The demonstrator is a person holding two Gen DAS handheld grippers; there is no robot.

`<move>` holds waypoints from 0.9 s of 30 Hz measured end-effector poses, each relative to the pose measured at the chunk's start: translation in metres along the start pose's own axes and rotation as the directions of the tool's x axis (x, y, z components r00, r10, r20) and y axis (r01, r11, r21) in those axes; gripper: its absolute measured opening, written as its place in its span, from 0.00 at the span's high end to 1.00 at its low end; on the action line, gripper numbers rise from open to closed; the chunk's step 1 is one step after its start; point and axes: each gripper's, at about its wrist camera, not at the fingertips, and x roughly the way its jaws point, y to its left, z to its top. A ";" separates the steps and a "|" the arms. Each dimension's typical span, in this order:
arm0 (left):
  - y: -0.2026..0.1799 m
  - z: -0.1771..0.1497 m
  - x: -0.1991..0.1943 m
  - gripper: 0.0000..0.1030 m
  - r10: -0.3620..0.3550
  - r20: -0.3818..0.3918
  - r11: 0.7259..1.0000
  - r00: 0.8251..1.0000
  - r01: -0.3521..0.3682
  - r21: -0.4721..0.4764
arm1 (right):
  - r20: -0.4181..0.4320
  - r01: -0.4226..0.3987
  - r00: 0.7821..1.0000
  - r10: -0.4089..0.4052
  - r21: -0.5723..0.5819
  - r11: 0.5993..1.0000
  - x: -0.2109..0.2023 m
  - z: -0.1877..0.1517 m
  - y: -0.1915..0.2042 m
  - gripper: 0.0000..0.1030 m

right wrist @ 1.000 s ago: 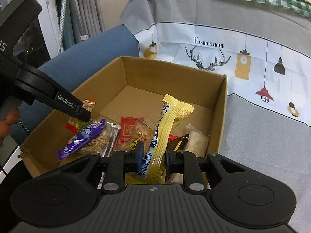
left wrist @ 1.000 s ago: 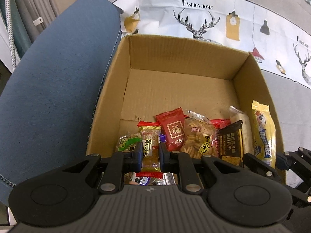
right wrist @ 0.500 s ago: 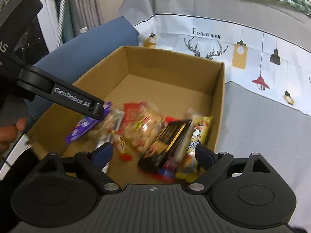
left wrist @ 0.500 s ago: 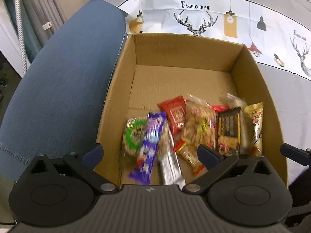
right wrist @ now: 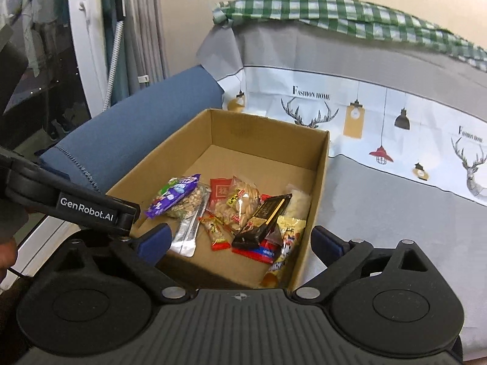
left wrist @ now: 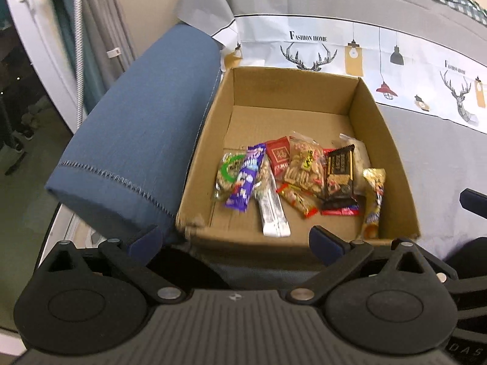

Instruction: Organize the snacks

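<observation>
An open cardboard box (left wrist: 392, 164) sits on a grey printed sofa cover (left wrist: 441, 152), its left wall against a blue armrest (left wrist: 137, 140), with a row of snack packets across the near half of its floor. From left to right in the left wrist view: a green-labelled nut bag (left wrist: 228, 172), a purple wrapper (left wrist: 246, 179), a silver sachet (left wrist: 274, 213), a red square packet (left wrist: 279, 158), a clear bag of crackers (left wrist: 304, 165), a small red-ended candy (left wrist: 298, 199), a dark brown bar (left wrist: 340, 168) and a yellow packet (left wrist: 373, 194) by the right wall. Most lie with their long axes running near to far; the candy slants toward the near right, and the yellow packet points its far end up the right wall. The left gripper (left wrist: 236, 241) hangs spread wide and empty above the near rim. The right wrist view alone shows the green checked cloth (right wrist: 334, 15) draped over the sofa back, the curtains (right wrist: 143, 30) at far left, and the left gripper's branded arm crossing at near left; the right gripper (right wrist: 240, 240) is likewise spread apart, holding nothing, over the near right corner
</observation>
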 end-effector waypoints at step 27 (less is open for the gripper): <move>-0.008 -0.022 -0.054 0.00 0.022 0.103 0.999 0.994 -0.025 0.024 | 0.138 0.020 0.990 -0.015 -0.032 0.999 -0.062 -0.016 0.009 0.03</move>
